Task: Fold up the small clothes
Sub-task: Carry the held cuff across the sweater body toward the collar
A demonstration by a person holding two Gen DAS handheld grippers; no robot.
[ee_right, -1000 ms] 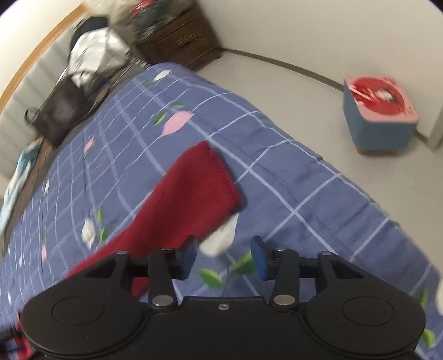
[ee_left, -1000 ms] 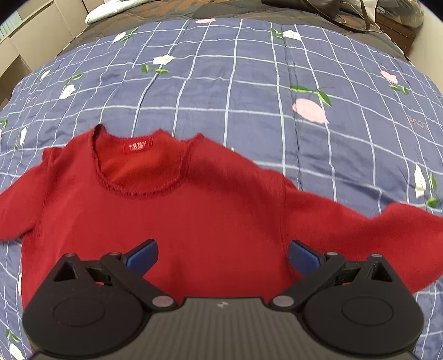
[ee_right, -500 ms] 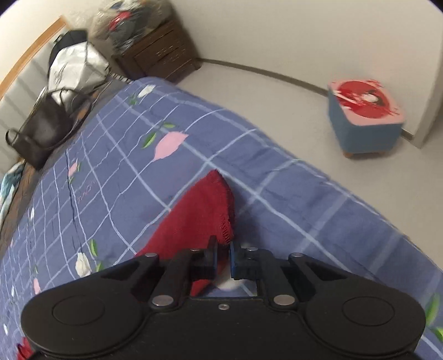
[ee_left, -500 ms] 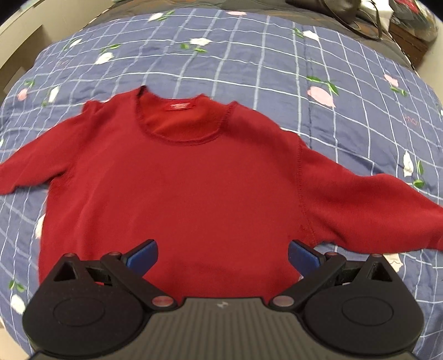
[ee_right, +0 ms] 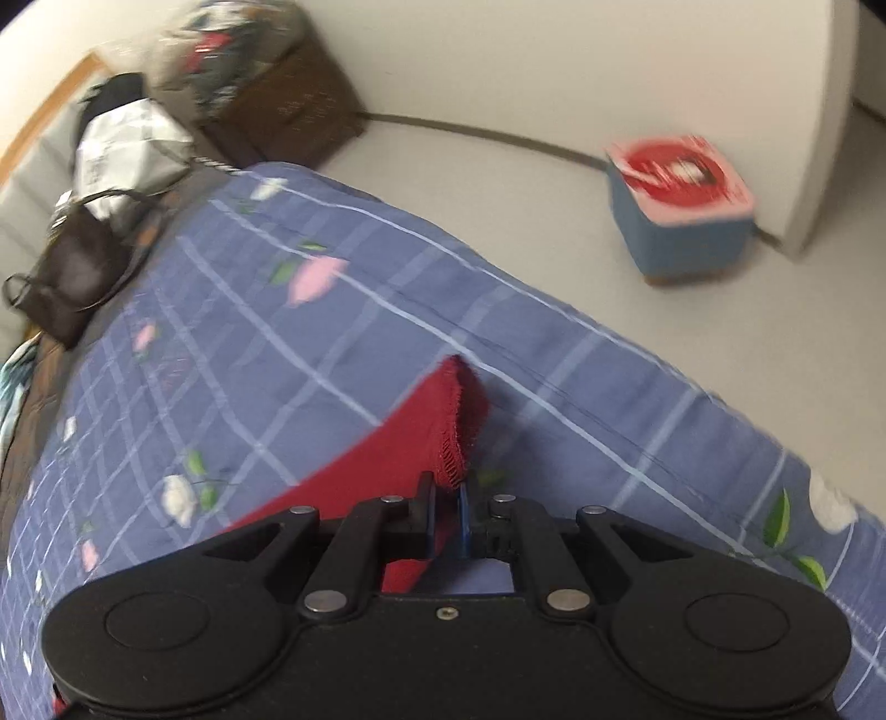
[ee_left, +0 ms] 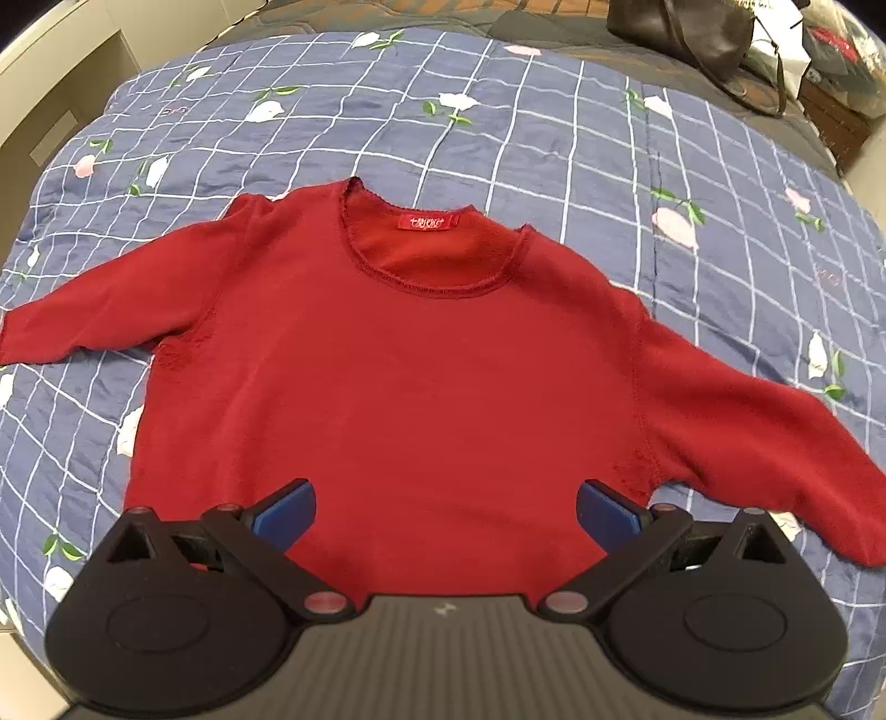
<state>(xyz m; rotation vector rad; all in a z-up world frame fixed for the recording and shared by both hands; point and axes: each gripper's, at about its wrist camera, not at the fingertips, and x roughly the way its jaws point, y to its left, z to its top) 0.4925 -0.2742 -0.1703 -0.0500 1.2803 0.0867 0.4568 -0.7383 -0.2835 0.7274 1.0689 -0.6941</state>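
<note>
Fig.: red sweater [ee_left: 421, 376] flat on quilt [ee_left: 554, 127], R gripper [ee_right: 446, 507] pinching one cuff [ee_right: 459, 421].

L wrist view: sweater lies face up, neck away from cam, both sleeves spread; hem edge runs under L gripper [ee_left: 443, 515], whose fingers are spread wide w/ nothing between them, hovering over the lower body. Bare quilt on all sides of the sweater, widest beyond the neck; black bag [ee_left: 686, 27] at far edge, well apart. R wrist view (some blur): fingers clamped on the cuff's frayed edge, cuff bunched just ahead of the tips; sleeve trails back-left. Quilt edge drops off near, to the right; floor beyond, stool [ee_right: 681, 210] well apart by the wall; dresser [ee_right: 282, 94] at the far corner.
</note>
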